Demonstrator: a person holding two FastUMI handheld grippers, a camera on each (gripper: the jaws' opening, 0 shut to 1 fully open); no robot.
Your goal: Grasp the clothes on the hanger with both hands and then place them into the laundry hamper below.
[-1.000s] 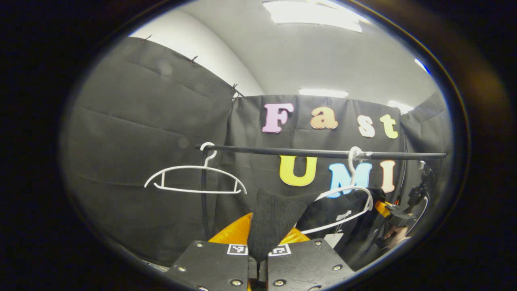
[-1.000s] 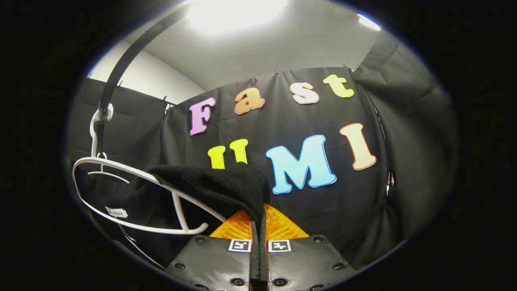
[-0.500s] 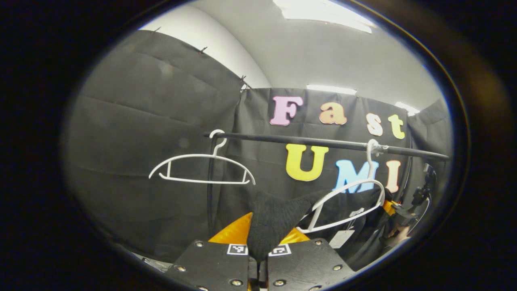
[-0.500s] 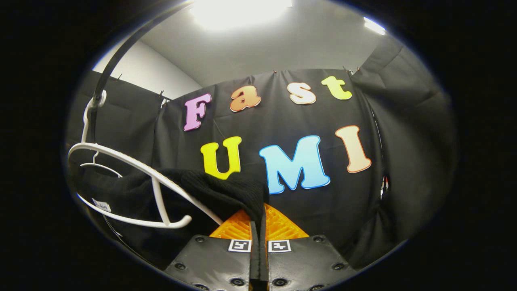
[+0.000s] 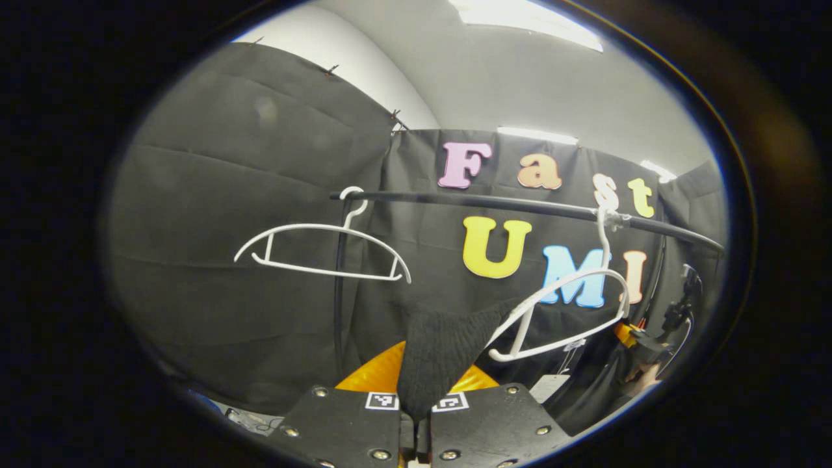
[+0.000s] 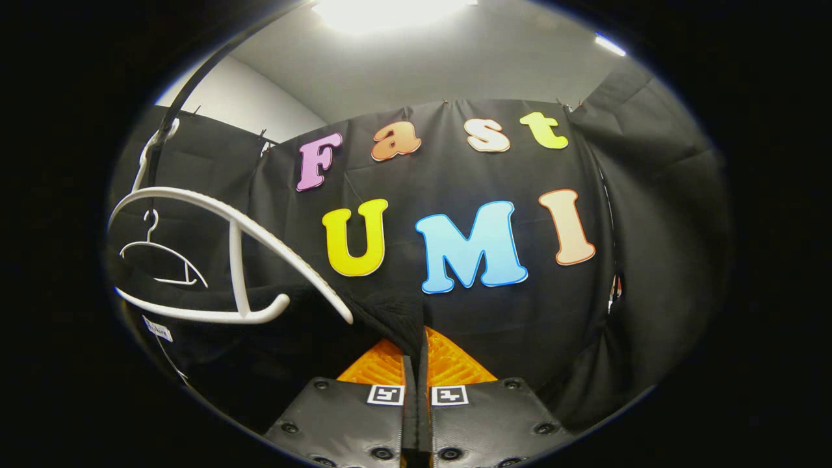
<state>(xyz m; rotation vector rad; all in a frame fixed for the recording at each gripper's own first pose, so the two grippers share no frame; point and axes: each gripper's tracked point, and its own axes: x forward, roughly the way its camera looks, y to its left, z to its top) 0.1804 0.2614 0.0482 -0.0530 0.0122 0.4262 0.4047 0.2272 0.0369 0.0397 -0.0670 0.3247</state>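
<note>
Both grippers [image 5: 416, 406] [image 6: 416, 390] clamped on black garment [image 5: 442, 344] (below white hanger [image 5: 565, 312]).

Black garment [image 5: 437, 351] between left gripper [image 5: 416, 403] fingers

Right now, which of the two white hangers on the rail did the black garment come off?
The right-hand white hanger, tilted, with the black knit garment sagging just beneath it. The left hanger hangs level, apart from it.

I have drawn the black knitted garment [image 5: 442, 351] down off the white plastic hanger [image 5: 565, 312], which now hangs bare above it.
</note>
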